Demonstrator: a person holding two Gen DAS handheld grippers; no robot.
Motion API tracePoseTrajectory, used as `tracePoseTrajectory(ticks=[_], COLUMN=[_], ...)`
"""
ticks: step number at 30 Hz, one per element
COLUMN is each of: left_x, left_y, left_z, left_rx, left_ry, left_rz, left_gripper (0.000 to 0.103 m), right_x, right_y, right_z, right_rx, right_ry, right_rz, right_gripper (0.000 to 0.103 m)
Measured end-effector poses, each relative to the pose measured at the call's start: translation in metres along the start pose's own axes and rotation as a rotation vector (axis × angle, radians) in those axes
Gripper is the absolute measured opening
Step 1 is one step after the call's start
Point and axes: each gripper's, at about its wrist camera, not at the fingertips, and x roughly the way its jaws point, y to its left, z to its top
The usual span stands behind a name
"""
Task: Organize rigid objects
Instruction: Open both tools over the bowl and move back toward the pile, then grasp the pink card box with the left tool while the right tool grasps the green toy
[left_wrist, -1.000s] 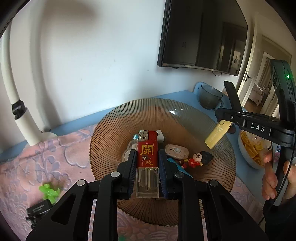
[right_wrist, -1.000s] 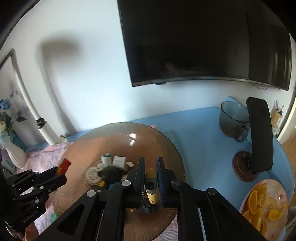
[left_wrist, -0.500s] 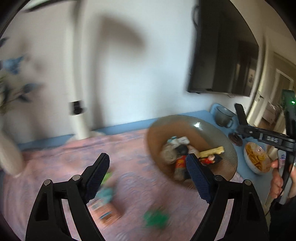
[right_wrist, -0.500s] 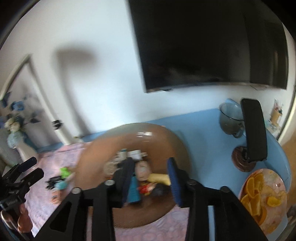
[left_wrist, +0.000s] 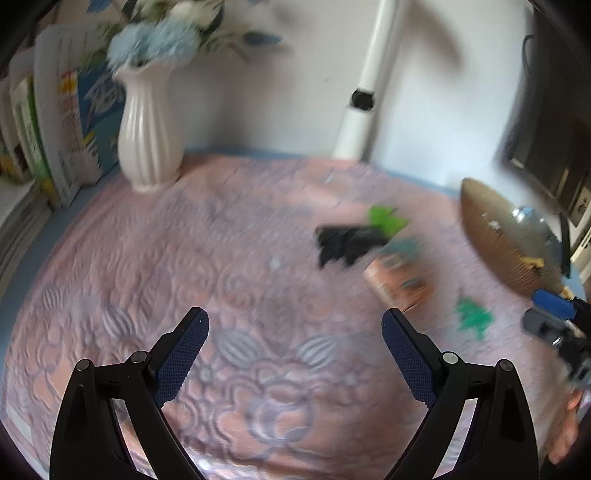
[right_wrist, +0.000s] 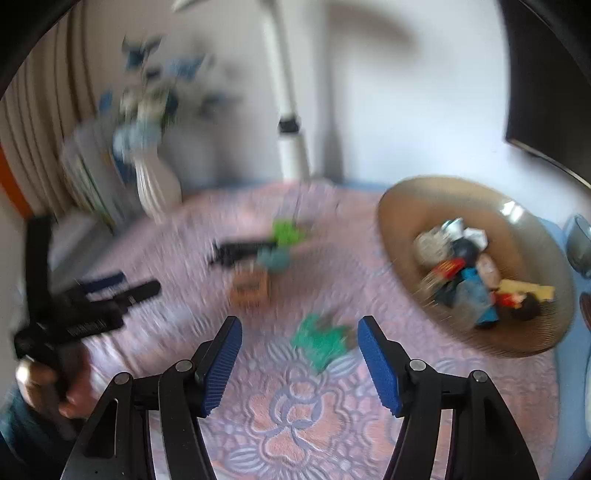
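A brown ribbed glass bowl (right_wrist: 402, 206) at the right holds a red lighter (right_wrist: 445, 266), a yellow lighter (right_wrist: 526, 288), a small doll figure (right_wrist: 519, 303) and other small items. On the pink patterned cloth (right_wrist: 295, 417) lie a dark green toy (right_wrist: 321, 341), an orange box (right_wrist: 251, 290), a black object (right_wrist: 240, 251) and a light green toy (right_wrist: 286, 232). My right gripper (right_wrist: 299, 365) is open and empty, just in front of the dark green toy. My left gripper (left_wrist: 293, 354) is open and empty over bare cloth (left_wrist: 166, 258), left of the black object (left_wrist: 343, 242) and orange box (left_wrist: 397, 286).
A white vase with blue flowers (left_wrist: 149, 122) stands at the back left beside books (left_wrist: 48, 122). A white lamp post (left_wrist: 364, 99) rises at the back wall. The bowl's rim (left_wrist: 491, 221) shows at the far right. A dark screen (right_wrist: 546, 74) hangs on the wall.
Both grippers have let go of their lighters into the bowl, opened, and swung left away from it over the pink cloth. Both views are motion-blurred.
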Motion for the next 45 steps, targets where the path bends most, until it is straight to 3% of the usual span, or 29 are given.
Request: tracePoseTrajectory(ticks=[4,8,14,24,29,32,36,40,45], left_x=[0.011,0.013,0.019,0.016,0.002,0.014,0.051,0.079,0.079], left_y=[0.004,0.007,0.002,-0.014,-0.046,-0.070,-0.089,-0.095,-0.096], left_z=[-0.008,-0.009,-0.011,-0.008,0.011,0.026,0.034,0.030,0.025], left_rx=[-0.003,-0.018,-0.001,0.077,0.094,0.113,0.107,0.083,0.106], left_ry=[0.010,0.018,0.028,0.060,0.044,0.065,0.148,0.214,0.177], left_rz=[-0.001,-0.013,-0.004,0.023,-0.106,-0.156,-0.180,-0.150,-0.155], left_gripper=[0.094,0.094,0.094,0.094,0.094,0.094,0.078,0.072,0.049], right_x=[0.038,0.056,0.054,0.050,0.045,0.042,0.040,0.055,0.064], right_y=[0.002,-0.020,-0.037,-0.033,-0.032,-0.030,-0.029,-0.031,-0.031], right_z=[-0.021,-0.030,-0.034,-0.031,-0.030,-0.026,-0.018,-0.017,-0.018], right_rx=[-0.026,0.067,0.135,0.120,0.119,0.115,0.105,0.083,0.085], right_ry=[0.057,0.106,0.103,0.081,0.054,0.046,0.060,0.108,0.128], right_rz=[-0.063,-0.058,-0.022,-0.019,-0.023,-0.025,-0.009,-0.017,-0.019], right_gripper=[0.064,0.070,0.079,0.079,0.079,0.073,0.073,0.073,0.073])
